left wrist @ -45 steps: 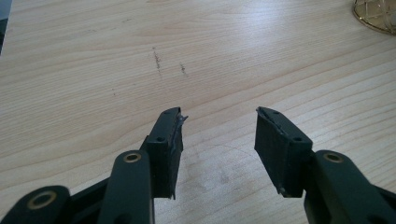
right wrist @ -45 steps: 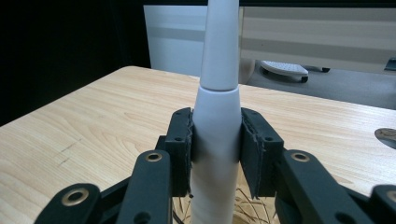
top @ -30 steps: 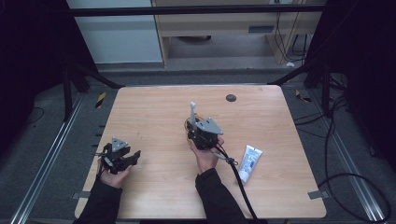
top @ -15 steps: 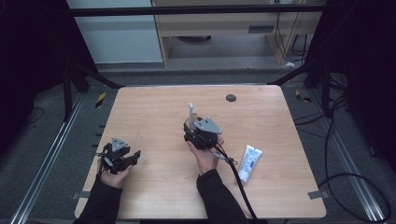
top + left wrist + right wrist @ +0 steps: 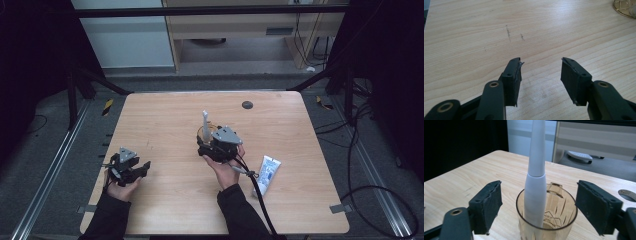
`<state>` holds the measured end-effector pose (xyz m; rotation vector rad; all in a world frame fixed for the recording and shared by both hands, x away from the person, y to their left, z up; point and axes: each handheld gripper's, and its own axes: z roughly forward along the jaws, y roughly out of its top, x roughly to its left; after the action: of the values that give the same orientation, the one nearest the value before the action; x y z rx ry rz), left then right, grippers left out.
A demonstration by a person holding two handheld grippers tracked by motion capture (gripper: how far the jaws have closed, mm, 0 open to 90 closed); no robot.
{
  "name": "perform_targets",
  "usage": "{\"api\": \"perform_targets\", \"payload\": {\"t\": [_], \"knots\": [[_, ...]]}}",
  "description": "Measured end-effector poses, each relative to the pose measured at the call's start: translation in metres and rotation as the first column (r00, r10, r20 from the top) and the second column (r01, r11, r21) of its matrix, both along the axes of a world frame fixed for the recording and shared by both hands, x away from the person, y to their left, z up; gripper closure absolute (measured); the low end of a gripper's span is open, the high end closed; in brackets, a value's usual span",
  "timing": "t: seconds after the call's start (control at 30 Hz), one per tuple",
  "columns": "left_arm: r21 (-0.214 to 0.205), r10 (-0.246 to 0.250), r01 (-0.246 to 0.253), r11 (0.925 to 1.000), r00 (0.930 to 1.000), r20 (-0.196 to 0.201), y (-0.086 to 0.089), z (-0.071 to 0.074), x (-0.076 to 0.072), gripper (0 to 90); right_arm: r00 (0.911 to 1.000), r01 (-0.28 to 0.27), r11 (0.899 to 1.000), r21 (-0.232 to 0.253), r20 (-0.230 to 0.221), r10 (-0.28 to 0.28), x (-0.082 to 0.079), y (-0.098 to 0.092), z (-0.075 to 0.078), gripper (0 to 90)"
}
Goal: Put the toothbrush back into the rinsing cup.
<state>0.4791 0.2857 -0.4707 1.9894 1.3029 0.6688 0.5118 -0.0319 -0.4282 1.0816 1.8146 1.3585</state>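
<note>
My right tongs (image 5: 537, 205) have just been opening, jaws wide; the white toothbrush (image 5: 536, 180) stands upright between them in the amber glass (image 5: 554, 220). Left tongs (image 5: 541, 75) gape empty, well apart.

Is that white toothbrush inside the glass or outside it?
Inside: the white electric toothbrush stands nearly upright in the amber glass cup, its handle below the rim.

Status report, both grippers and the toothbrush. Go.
Right gripper jaws just opened, toothbrush between them, standing in amber glass. Left gripper open over bare table. Nothing in the way.
</note>
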Motion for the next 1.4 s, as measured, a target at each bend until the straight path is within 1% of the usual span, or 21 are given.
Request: {"api": "perform_targets", "payload": {"t": [0.07, 0.17, 0.3, 0.4, 0.5, 0.53, 0.57, 0.63, 0.67, 0.8, 0.9, 0.97, 1.0, 1.03, 1.13, 1.17, 1.2, 1.23, 1.27, 1.37, 1.4], "knots": [[0.000, 0.001, -0.001, 1.0000, 1.0000, 0.001, 0.000, 0.000, 0.000, 49.8, 1.0000, -0.004, 1.000, 0.005, 0.000, 0.004, -0.005, -0.006, 0.004, 19.7], [0.000, 0.002, -0.002, 1.0000, 1.0000, 0.001, 0.000, 0.000, 0.000, 49.8, 0.9999, -0.013, 1.000, 0.016, -0.008, 0.013, -0.008, -0.009, 0.006, 19.4], [0.001, 0.002, -0.002, 1.0000, 1.0000, 0.001, 0.000, 0.000, 0.000, 49.8, 0.9996, -0.019, 1.000, 0.002, -0.019, 0.019, -0.014, -0.019, 0.011, 18.8], [0.000, 0.005, -0.005, 1.0000, 1.0000, -0.001, 0.000, 0.000, 0.000, 49.7, 0.9990, -0.033, 0.999, -0.001, -0.031, 0.033, -0.018, -0.029, 0.016, 17.8], [0.002, 0.005, -0.005, 1.0000, 1.0000, -0.001, 0.000, 0.000, 0.000, 49.7, 0.9990, -0.037, 0.999, -0.024, -0.025, 0.037, -0.024, -0.039, 0.022, 17.7], [0.004, 0.005, -0.005, 1.0000, 1.0000, 0.000, 0.000, 0.000, 0.000, 49.7, 0.9988, -0.041, 0.999, -0.028, -0.029, 0.041, -0.025, -0.043, 0.024, 17.6], [0.004, 0.005, -0.005, 1.0000, 1.0000, 0.000, 0.000, 0.000, 0.000, 49.7, 0.9988, -0.040, 0.998, -0.042, -0.030, 0.038, -0.028, -0.051, 0.028, 17.8], [0.004, 0.006, -0.006, 1.0000, 1.0000, 0.000, 0.000, 0.000, 0.000, 49.6, 0.9987, -0.039, 0.998, -0.046, -0.036, 0.037, -0.031, -0.060, 0.031, 18.0], [0.004, 0.007, -0.007, 1.0000, 1.0000, 0.000, 0.000, 0.000, 0.000, 49.6, 0.9987, -0.039, 0.998, -0.046, -0.036, 0.037, -0.031, -0.060, 0.031, 18.0], [0.006, 0.007, -0.007, 1.0000, 1.0000, 0.000, 0.000, 0.000, 0.000, 49.6, 0.9980, -0.046, 0.998, -0.051, -0.045, 0.044, -0.035, -0.077, 0.036, 18.9], [0.006, 0.009, -0.009, 0.9999, 1.0000, 0.000, 0.000, 0.000, 0.000, 49.6, 0.9978, -0.047, 0.997, -0.055, -0.051, 0.044, -0.039, -0.093, 0.036, 20.0], [0.006, 0.009, -0.009, 0.9999, 1.0000, 0.001, 0.000, 0.000, 0.000, 49.6, 0.9979, -0.037, 0.997, -0.069, -0.055, 0.033, -0.041, -0.105, 0.034, 20.7], [0.008, 0.009, -0.009, 0.9999, 1.0000, 0.001, 0.000, 0.000, 0.000, 49.6, 0.9978, -0.028, 0.996, -0.083, -0.061, 0.023, -0.042, -0.118, 0.033, 21.9], [0.008, 0.009, -0.009, 0.9999, 1.0000, 0.001, 0.000, 0.000, 0.000, 49.6, 0.9978, -0.028, 0.996, -0.083, -0.061, 0.023, -0.042, -0.118, 0.033, 21.9], [0.010, 0.010, -0.010, 0.9999, 1.0000, 0.000, 0.000, 0.000, 0.000, 49.6, 0.9968, -0.024, 0.997, -0.080, -0.078, 0.017, -0.046, -0.135, 0.029, 24.0], [0.010, 0.010, -0.010, 0.9999, 1.0000, -0.001, 0.000, 0.000, 0.000, 49.6, 0.9964, -0.024, 0.996, -0.083, -0.083, 0.017, -0.047, -0.140, 0.028, 24.8], [0.011, 0.010, -0.010, 0.9999, 0.9999, -0.002, 0.000, 0.000, 0.000, 49.6, 0.9962, -0.021, 0.996, -0.092, -0.086, 0.013, -0.050, -0.149, 0.025, 26.3], [0.012, 0.010, -0.010, 0.9999, 0.9999, -0.002, 0.000, 0.000, 0.000, 49.5, 0.9957, -0.019, 0.996, -0.092, -0.092, 0.010, -0.051, -0.153, 0.024, 27.4], [0.012, 0.010, -0.010, 0.9999, 0.9999, -0.003, 0.000, 0.000, 0.000, 49.5, 0.9957, -0.019, 0.996, -0.092, -0.092, 0.010, -0.051, -0.153, 0.024, 27.4], [0.011, 0.009, -0.009, 0.9999, 1.0000, -0.001, 0.000, 0.000, 0.000, 49.4, 0.9932, -0.025, 0.995, -0.093, -0.115, 0.014, -0.056, -0.166, 0.019, 32.7], [0.012, 0.009, -0.009, 0.9999, 1.0000, 0.000, 0.000, 0.000, 0.000, 49.4, 0.9932, -0.025, 0.995, -0.093, -0.115, 0.014, -0.056, -0.166, 0.019, 32.7]]}}
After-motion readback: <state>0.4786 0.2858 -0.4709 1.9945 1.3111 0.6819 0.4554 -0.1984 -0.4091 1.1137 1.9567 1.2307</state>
